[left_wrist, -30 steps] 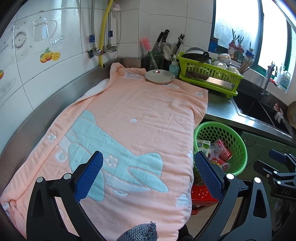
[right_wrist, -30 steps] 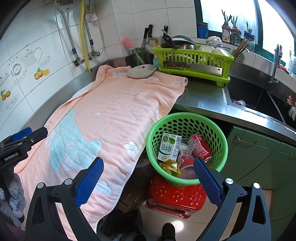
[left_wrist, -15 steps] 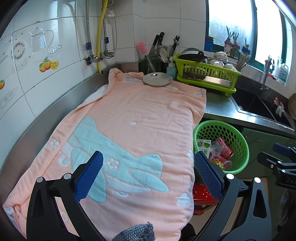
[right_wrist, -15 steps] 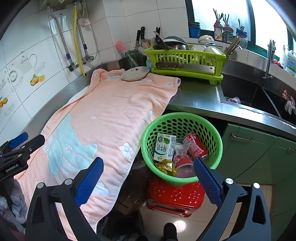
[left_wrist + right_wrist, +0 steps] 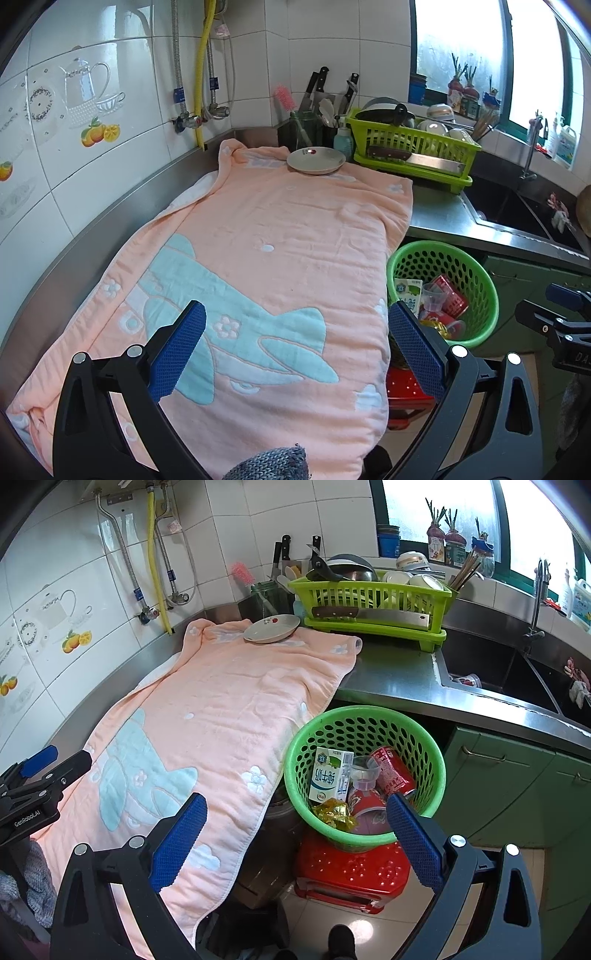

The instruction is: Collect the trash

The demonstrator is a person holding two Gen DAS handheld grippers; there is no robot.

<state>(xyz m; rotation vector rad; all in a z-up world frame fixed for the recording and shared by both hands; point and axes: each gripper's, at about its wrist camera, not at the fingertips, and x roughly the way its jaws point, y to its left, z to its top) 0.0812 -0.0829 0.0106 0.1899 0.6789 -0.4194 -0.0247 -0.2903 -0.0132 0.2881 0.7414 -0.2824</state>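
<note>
Both pairs of blue-padded fingers are held spread wide with nothing between them; the left gripper (image 5: 295,350) is poised over the near end of the peach towel (image 5: 280,236) that covers the counter (image 5: 391,672), and the right gripper (image 5: 291,834) is held off the counter's front edge, above the green basket (image 5: 332,716). The trash is seen already gathered in that basket, which is perched on a red stool (image 5: 351,871) just beside the towel's hanging edge: a milk carton (image 5: 330,775), a clear plastic cup (image 5: 364,775), a red can (image 5: 393,771) and a gold wrapper (image 5: 334,812). No loose litter is visible on the towel, so the task is judged nearly or fully done; only a plate (image 5: 271,629) is set at the towel's far edge, beside the dish rack (image 5: 373,605), across whose front a cleaver (image 5: 369,614) is laid. Risks are judged as follows: the light basket could be tipped off the stool if its rim is clipped by a lowered finger; the towel could be snagged and dragged by a pad, and the plate carried with it toward the counter's edge; the plate could be mistaken for rubbish; something in the sink (image 5: 476,672) at the counter's right end cannot be identified and could be overlooked.
</note>
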